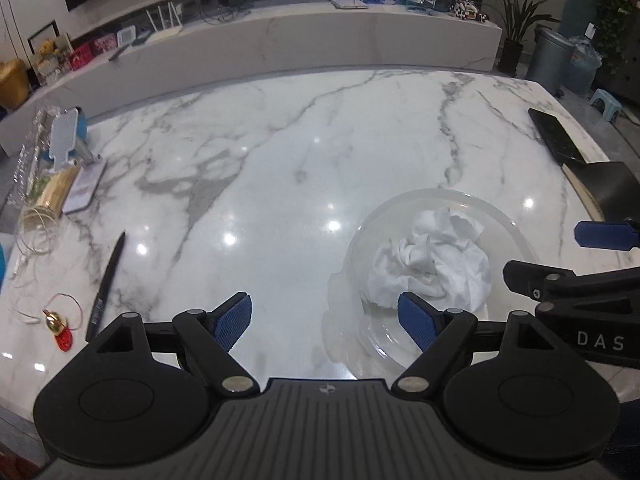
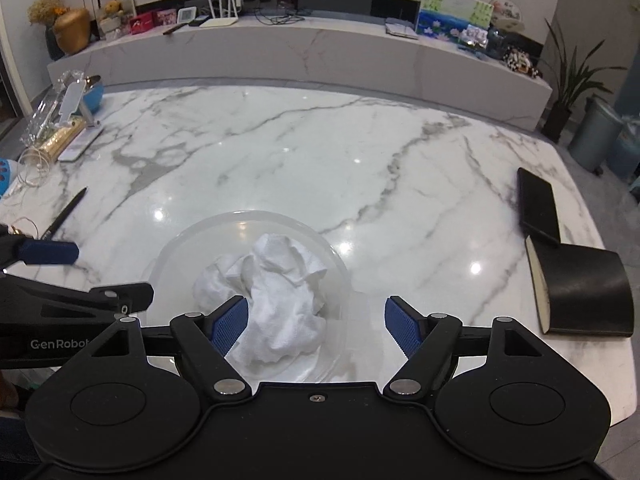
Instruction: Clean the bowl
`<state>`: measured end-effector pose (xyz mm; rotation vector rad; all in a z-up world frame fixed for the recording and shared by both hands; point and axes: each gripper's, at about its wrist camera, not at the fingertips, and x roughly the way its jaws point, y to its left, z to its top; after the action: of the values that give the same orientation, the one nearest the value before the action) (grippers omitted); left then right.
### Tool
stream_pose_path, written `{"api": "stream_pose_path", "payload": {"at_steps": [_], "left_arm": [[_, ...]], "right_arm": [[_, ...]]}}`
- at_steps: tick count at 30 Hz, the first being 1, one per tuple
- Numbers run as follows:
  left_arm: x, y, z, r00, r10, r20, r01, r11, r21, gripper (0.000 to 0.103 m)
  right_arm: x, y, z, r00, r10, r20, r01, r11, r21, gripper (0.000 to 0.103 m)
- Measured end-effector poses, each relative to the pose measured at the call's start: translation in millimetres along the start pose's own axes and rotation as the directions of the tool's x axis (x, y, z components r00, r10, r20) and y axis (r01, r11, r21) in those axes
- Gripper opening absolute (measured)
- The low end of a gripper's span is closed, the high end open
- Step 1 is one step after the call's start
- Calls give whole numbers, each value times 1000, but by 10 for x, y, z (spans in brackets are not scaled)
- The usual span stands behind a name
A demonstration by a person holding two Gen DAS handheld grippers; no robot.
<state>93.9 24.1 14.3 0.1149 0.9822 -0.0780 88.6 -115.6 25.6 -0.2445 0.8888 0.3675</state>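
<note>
A clear glass bowl (image 1: 516, 226) stands on the white marble table, with a crumpled white cloth (image 1: 436, 268) lying inside it. My left gripper (image 1: 326, 322) is open and empty, just left of the bowl, its right finger over the near rim. In the right wrist view the bowl (image 2: 192, 236) and cloth (image 2: 276, 292) lie straight ahead. My right gripper (image 2: 316, 326) is open and empty above the bowl's near right side, its left finger beside the cloth. Each gripper shows at the edge of the other's view.
A black pen (image 1: 106, 284), a red and gold charm (image 1: 58, 328), a coiled cable (image 1: 36, 228), a phone on a stand (image 1: 70, 140) and a clear box lie at the left. A black remote (image 2: 538, 204) and a black notebook (image 2: 584, 292) lie at the right edge.
</note>
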Motion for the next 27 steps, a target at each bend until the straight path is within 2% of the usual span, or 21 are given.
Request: {"api": "stream_pose_path", "payload": {"at_steps": [27], "left_arm": [[-47,-67,-44,1000,-21,-1,21,1000,6,80]], "right_arm": [[23,-34,16,1000,-20,-1,20,1000,8,73]]}}
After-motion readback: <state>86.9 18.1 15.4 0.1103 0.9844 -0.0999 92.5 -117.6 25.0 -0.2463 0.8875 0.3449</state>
